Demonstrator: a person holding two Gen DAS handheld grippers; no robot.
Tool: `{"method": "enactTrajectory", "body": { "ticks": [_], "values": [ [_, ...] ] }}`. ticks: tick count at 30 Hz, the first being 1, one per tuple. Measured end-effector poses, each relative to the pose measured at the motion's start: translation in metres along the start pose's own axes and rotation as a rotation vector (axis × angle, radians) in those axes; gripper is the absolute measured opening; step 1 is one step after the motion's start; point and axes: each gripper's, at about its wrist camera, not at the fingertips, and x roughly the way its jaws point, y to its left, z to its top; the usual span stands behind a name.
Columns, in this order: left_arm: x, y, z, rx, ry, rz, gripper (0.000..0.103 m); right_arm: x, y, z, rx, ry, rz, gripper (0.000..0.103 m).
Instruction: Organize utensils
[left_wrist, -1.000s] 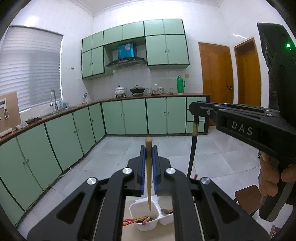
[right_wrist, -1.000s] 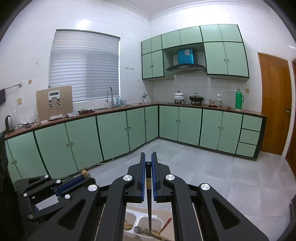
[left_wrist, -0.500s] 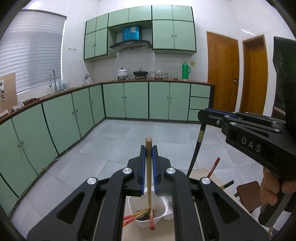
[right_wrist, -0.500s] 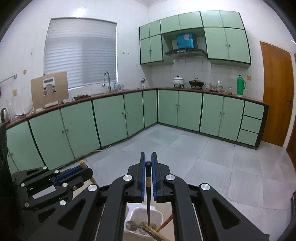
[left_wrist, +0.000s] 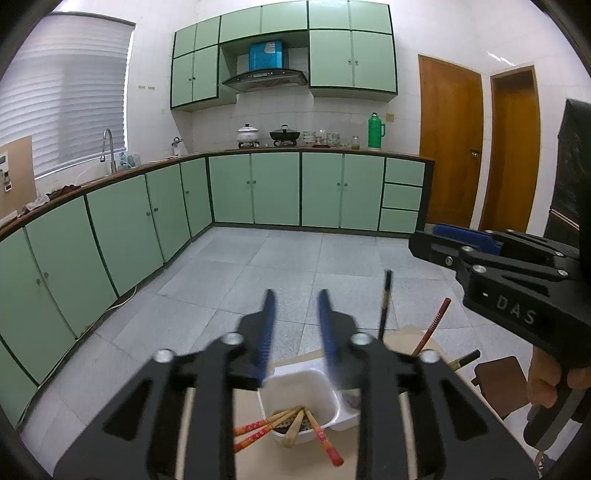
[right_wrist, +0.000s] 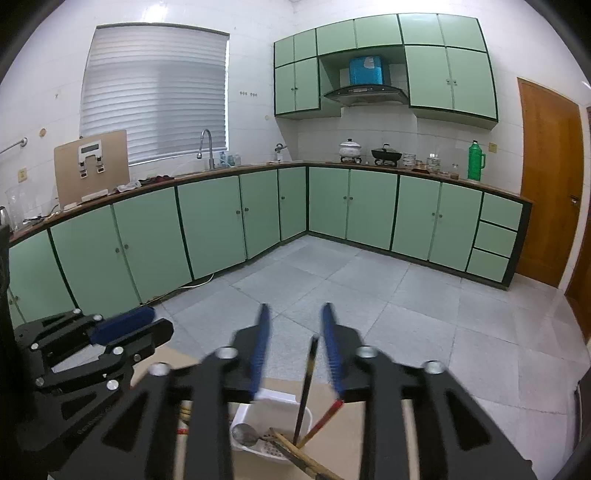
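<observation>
Green flask (left_wrist: 376, 130), pots (left_wrist: 248, 133) on far counter (left_wrist: 314, 148).

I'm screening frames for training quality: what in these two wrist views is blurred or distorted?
Left wrist view: the left gripper fingers are motion-smeared, the cabinets sharp but fisheye-curved. Right wrist view: the right gripper is likewise smeared, the window blind glares, and dark vignette rings the corners.

We see a light tan table top (left_wrist: 255, 406) carrying a white divided utensil holder (left_wrist: 334, 421) near its far edge. In the right wrist view, the same table (right_wrist: 369, 410) shows past the holder (right_wrist: 258, 402). Beyond the holder, the table ends above the grey tiled floor (left_wrist: 280, 273).
</observation>
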Motion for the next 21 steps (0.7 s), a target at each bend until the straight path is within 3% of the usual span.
{"method": "enactTrajectory", "body": {
  "ticks": [6,10,16,21],
  "values": [
    [-0.011,0.005,-0.003,-0.014,-0.007,0.013,0.042,-0.011,-0.005,-0.004,0.003,-0.01,-0.009,0.052],
    [-0.025,0.008,-0.006,-0.022,-0.017,0.018,0.052,-0.022,-0.009,-0.009,0.009,-0.016,-0.01,0.057],
    [-0.049,0.01,-0.02,-0.03,-0.022,0.023,0.059,-0.044,-0.016,-0.026,0.036,-0.022,-0.004,0.065],
    [-0.075,0.009,-0.038,-0.037,-0.036,0.027,0.07,-0.072,-0.022,-0.046,0.074,-0.032,0.002,0.079]
  ]
}}
